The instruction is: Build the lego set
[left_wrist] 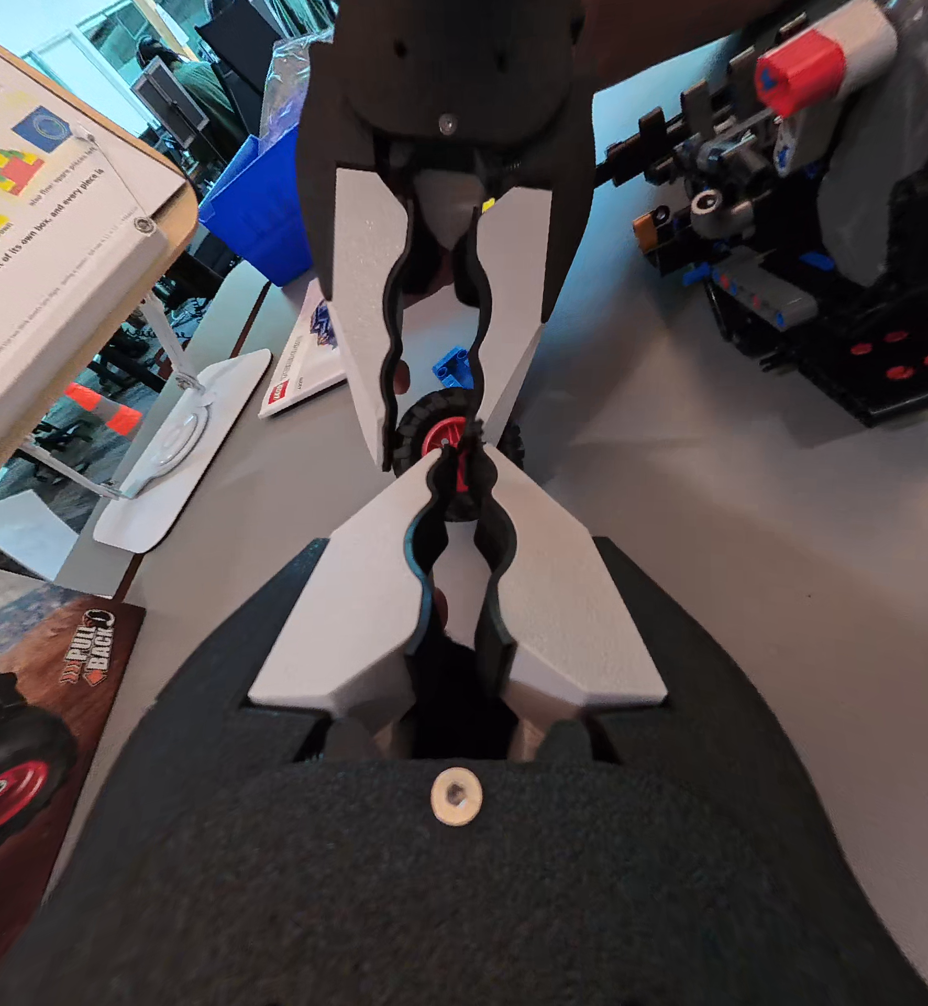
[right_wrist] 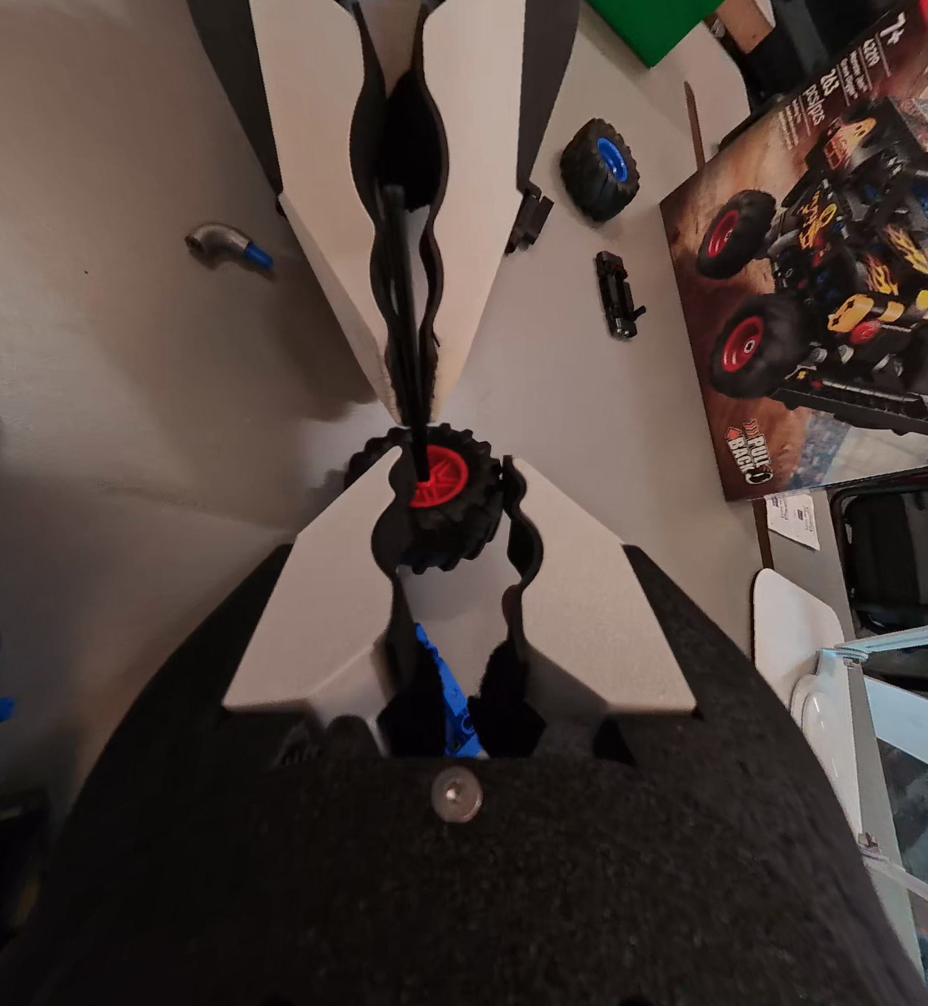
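A black tyre with a red hub (right_wrist: 440, 492) sits between the fingers of my right gripper (right_wrist: 451, 465), which is shut on its tread just above the white table (right_wrist: 97, 354). My left gripper (right_wrist: 415, 416) comes in from the opposite side and is shut on a thin black axle (right_wrist: 404, 326). The axle's tip is at the middle of the red hub. In the left wrist view my left gripper (left_wrist: 462, 457) meets the wheel (left_wrist: 443, 435), which my right gripper (left_wrist: 434, 443) holds from above.
A blue-hubbed wheel (right_wrist: 599, 169), a small black part (right_wrist: 619, 296) and a grey elbow piece (right_wrist: 222, 245) lie on the table. A blue brick (left_wrist: 453, 367) lies beyond the wheel. A partly built model (left_wrist: 777, 228), the toy box (right_wrist: 832, 272), a booklet (left_wrist: 304, 359) and a blue bin (left_wrist: 260, 207) stand around.
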The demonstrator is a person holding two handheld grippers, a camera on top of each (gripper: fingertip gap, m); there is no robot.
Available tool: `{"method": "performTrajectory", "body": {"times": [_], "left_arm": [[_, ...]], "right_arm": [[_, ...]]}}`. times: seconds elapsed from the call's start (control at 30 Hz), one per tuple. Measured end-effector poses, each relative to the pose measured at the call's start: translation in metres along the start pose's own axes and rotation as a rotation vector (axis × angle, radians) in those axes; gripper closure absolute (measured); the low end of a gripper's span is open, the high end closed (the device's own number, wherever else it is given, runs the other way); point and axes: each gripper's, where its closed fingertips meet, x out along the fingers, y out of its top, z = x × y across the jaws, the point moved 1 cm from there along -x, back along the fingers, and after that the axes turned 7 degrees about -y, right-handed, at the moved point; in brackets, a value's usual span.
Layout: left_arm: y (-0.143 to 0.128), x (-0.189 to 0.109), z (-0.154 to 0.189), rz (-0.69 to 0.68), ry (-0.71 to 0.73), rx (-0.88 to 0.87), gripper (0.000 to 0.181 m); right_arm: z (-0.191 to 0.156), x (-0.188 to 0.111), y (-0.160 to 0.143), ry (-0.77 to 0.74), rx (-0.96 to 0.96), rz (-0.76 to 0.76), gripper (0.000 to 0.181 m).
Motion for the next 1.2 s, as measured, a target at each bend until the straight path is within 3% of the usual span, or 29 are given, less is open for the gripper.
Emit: {"method": "performTrajectory", "body": {"times": [0.2,0.37,0.4,0.43,1.03,1.13,1.2], "left_arm": [[0.003,-0.003,-0.004,0.033,0.006,-0.037,0.177],[0.002,0.0,-0.002,0.018,0.015,-0.008,0.177],[0.001,0.0,-0.003,0.008,0.023,-0.005,0.177],[0.001,0.0,-0.004,0.005,0.033,-0.011,0.177],[0.008,-0.004,-0.008,0.067,0.03,-0.048,0.177],[0.008,0.001,-0.007,0.057,0.013,-0.032,0.166],[0.009,0.004,-0.004,0.058,-0.007,-0.018,0.175]], "right_arm": [[-0.005,-0.005,0.015,-0.036,-0.086,0.1,0.144],[-0.017,-0.001,0.009,0.114,0.05,0.102,0.145],[-0.018,0.0,0.008,0.134,0.07,0.101,0.146],[-0.019,0.001,0.006,0.145,0.073,0.09,0.159],[-0.016,0.004,0.003,0.151,0.147,0.06,0.165],[-0.011,0.008,0.006,0.071,0.07,0.071,0.177],[-0.012,0.007,0.005,0.081,0.072,0.067,0.178]]}}
